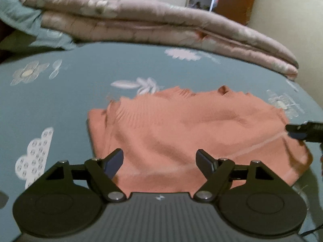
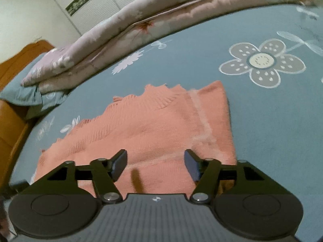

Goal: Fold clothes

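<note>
I judge one fold done: the salmon knit sweater (image 1: 181,133) lies folded on the bed (image 1: 70,100). My left gripper (image 1: 159,161) and right gripper (image 2: 155,163) hover with fingers apart, empty; next I need an edge.

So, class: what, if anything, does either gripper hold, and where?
Nothing. The left gripper and right gripper hang open above the sweater.

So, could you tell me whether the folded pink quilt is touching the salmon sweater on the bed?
Apart. The left wrist view shows a band of bare blue bedsheet between the quilt and the sweater; the right wrist view shows the same.
</note>
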